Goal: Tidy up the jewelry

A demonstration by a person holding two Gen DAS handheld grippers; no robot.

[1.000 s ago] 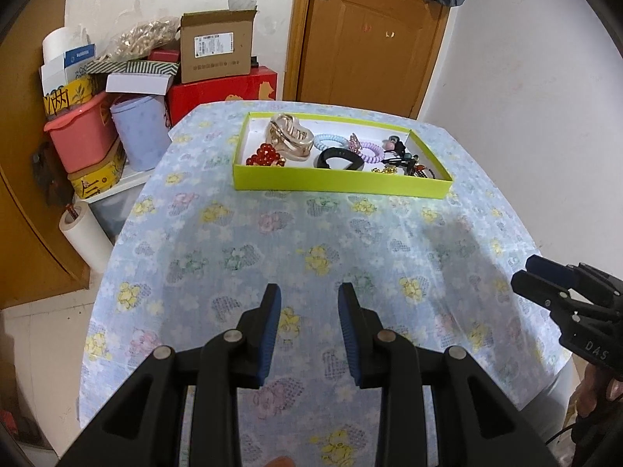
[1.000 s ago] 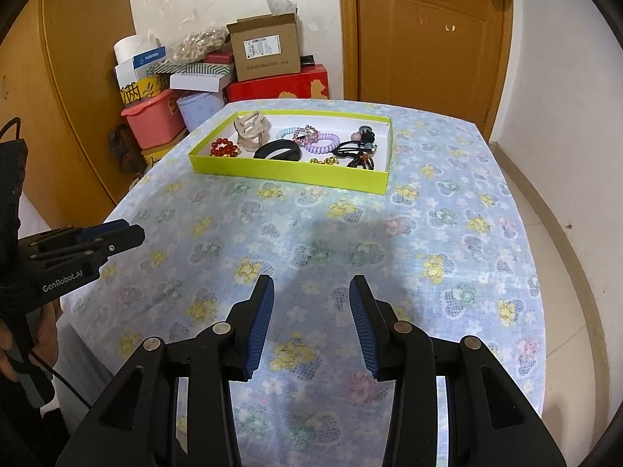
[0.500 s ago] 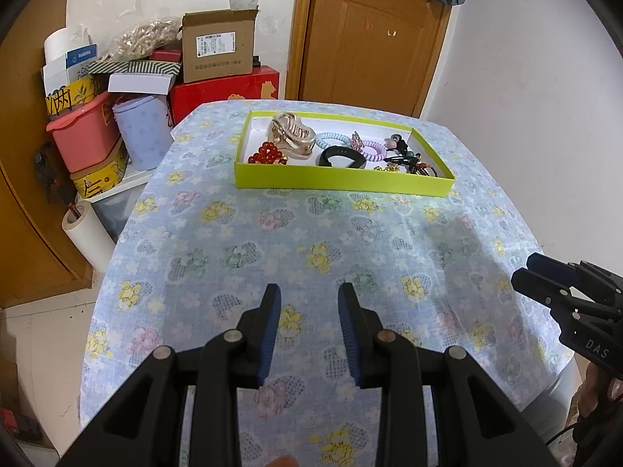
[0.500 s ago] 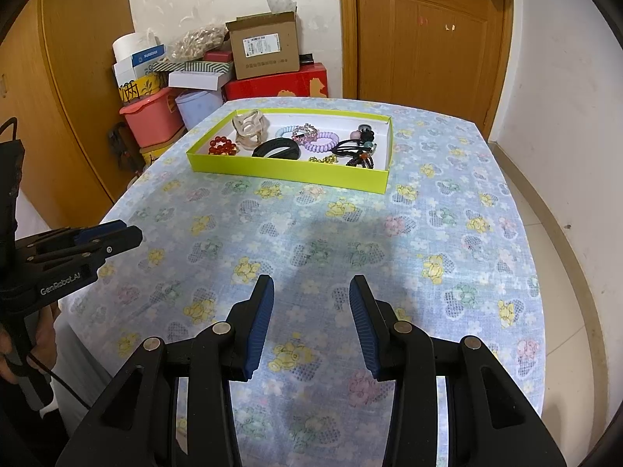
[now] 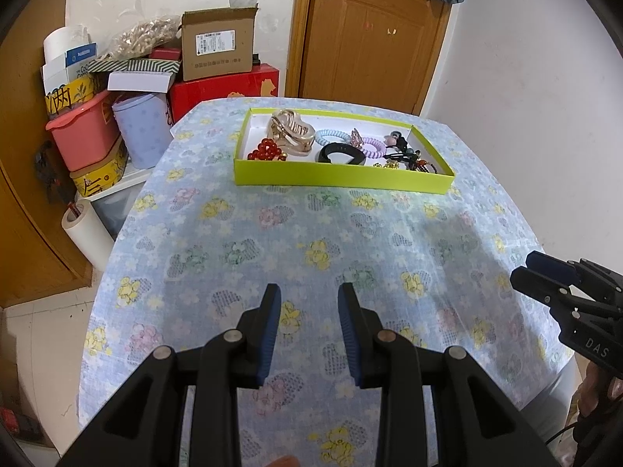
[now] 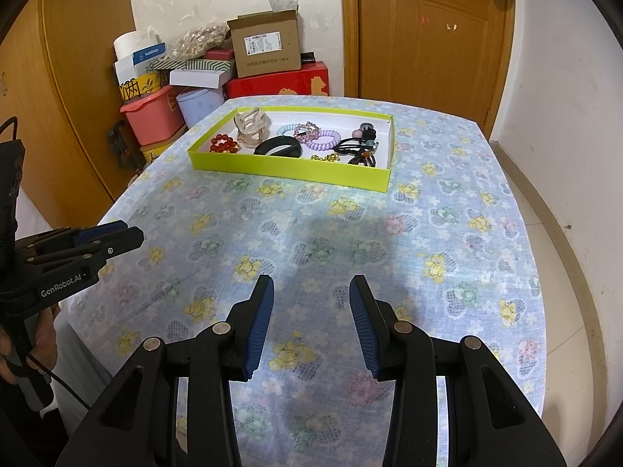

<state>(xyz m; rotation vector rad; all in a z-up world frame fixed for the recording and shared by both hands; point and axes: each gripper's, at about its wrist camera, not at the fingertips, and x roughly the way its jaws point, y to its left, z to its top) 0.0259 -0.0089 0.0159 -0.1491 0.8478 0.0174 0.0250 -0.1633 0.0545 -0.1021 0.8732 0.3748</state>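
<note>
A lime green tray sits at the far end of the flowered table. It holds a gold hair claw, a red bead bracelet, a black band, blue and purple coil ties and dark hair ties. My left gripper is open and empty over the near table. My right gripper is open and empty, also near. Each gripper shows in the other's view, the right and the left.
The table wears a blue floral cloth. Left of it stand stacked boxes, a pink bin, a lilac bin, a cardboard box and a paper roll. A wooden door is behind.
Both grippers have drifted slightly; the tray sits a touch lower in the views. Nothing was picked up or released.
</note>
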